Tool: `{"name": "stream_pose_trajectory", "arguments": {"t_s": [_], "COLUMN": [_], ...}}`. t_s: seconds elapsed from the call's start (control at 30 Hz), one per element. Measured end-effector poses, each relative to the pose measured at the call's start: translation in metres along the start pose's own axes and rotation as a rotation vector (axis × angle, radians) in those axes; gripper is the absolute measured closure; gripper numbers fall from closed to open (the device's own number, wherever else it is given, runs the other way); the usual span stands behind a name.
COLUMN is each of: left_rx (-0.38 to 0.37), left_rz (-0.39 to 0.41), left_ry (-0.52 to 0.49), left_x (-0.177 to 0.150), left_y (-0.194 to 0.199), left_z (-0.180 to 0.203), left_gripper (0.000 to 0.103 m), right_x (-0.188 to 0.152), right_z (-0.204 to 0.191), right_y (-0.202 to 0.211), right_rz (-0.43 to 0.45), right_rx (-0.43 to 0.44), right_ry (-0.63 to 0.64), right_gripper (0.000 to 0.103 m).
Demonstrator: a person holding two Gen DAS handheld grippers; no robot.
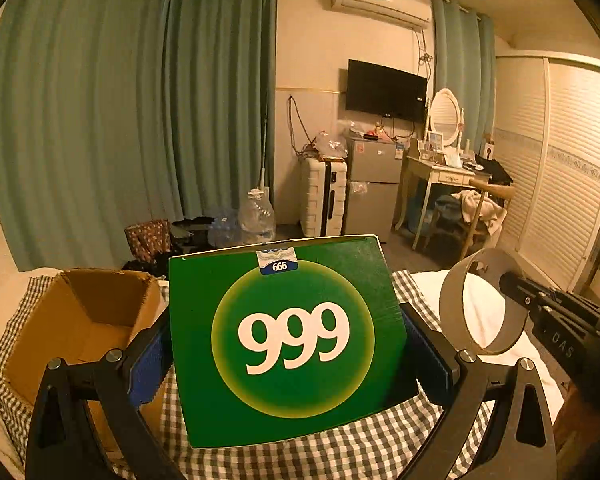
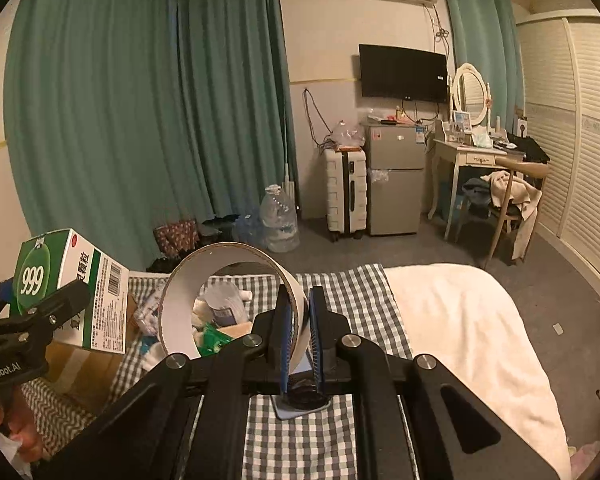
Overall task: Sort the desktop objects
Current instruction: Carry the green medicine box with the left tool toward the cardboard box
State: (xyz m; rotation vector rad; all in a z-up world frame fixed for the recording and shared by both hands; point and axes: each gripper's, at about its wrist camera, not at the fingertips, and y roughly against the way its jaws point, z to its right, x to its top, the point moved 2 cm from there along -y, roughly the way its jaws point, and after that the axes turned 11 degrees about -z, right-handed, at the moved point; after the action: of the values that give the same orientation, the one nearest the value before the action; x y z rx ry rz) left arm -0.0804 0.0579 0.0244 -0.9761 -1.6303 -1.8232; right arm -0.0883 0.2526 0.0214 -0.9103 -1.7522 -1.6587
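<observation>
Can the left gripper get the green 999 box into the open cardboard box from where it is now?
Probably yes. The left gripper is clamped on the green 999 box, and the cardboard box sits just to its left, flaps open, with nothing between them. The right gripper, holding the tape ring, is off on the other side.

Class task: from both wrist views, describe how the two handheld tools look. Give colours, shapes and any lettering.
Both tools, the left tool and the right tool, are black angular frames with silver round bolts and blue ridged pads on the fingers. White lettering shows on their sides: "GenRobot.AI" on the left, "DAS" on the right.
</observation>
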Motion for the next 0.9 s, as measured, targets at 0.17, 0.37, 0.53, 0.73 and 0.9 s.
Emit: {"name": "stream_pose_trajectory", "arguments": {"t_s": [0.17, 0.37, 0.53, 0.73, 0.9], "left_rx": [0.030, 0.042, 0.094, 0.102, 0.152], "left_rz": [0.021, 0.048, 0.077, 0.089, 0.088], "left_ry": [-0.005, -0.001, -0.027, 0.009, 0.048], "left_x": [0.002, 0.007, 0.013, 0.013, 0.010], "left_y": [0.015, 0.034, 0.048, 0.062, 0.069], "left_z": [-0.015, -0.034, -0.051, -0.086, -0.121], "left_gripper": [0.001, 0.001, 0.001, 0.001, 0.001], "right_x": [0.007, 0.011, 0.016, 0.020, 0.020], "right_z": [-0.021, -0.048, -0.070, -0.103, -0.132], "right_y": [0.010, 0.013, 0.017, 0.020, 0.021], "right_rz": [0.020, 0.029, 0.041, 0.054, 0.058], "right_rx": [-0.001, 0.008, 0.018, 0.038, 0.068], "right_ry": [0.022, 0.048, 0.067, 0.100, 0.132], "right_gripper": [0.095, 0.095, 0.095, 0.095, 0.095]}}
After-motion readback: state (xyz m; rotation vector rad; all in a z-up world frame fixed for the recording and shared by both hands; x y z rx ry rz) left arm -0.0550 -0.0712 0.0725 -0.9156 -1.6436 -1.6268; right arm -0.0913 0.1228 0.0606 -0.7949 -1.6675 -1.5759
